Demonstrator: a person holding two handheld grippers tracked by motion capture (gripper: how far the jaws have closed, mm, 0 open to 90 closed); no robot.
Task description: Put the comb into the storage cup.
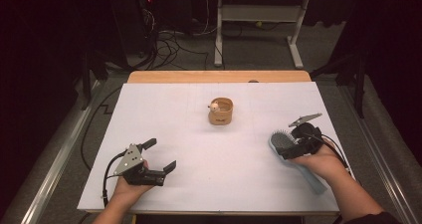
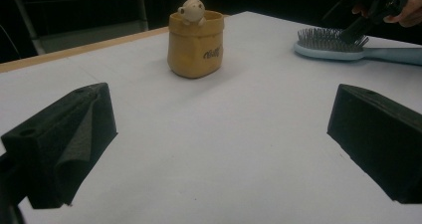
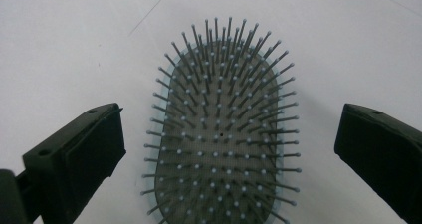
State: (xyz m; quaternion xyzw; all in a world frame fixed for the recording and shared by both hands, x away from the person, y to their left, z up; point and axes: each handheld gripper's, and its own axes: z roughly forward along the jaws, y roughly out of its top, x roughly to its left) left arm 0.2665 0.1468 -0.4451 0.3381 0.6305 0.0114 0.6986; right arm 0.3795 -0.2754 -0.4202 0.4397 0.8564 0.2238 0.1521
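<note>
A light blue hairbrush (image 1: 278, 140) lies bristles up on the white table (image 1: 209, 149) at the right, with its handle running toward the near edge under the person's hand. My right gripper (image 1: 285, 142) hovers open over the brush head. In the right gripper view the brush (image 3: 224, 109) sits between the jaws of that gripper (image 3: 230, 149), and neither jaw touches it. My left gripper (image 1: 160, 154) rests open at the near left with nothing in it. From that gripper (image 2: 219, 139) I see a tan pouch-shaped cup (image 2: 195, 45) ahead, and the brush (image 2: 328, 44) beyond it.
The tan cup (image 1: 220, 111) with a small pale figure on its rim stands mid-table. A wooden edge (image 1: 219, 76) borders the far side. A white desk frame (image 1: 259, 15) and cables (image 1: 169, 45) are on the floor behind.
</note>
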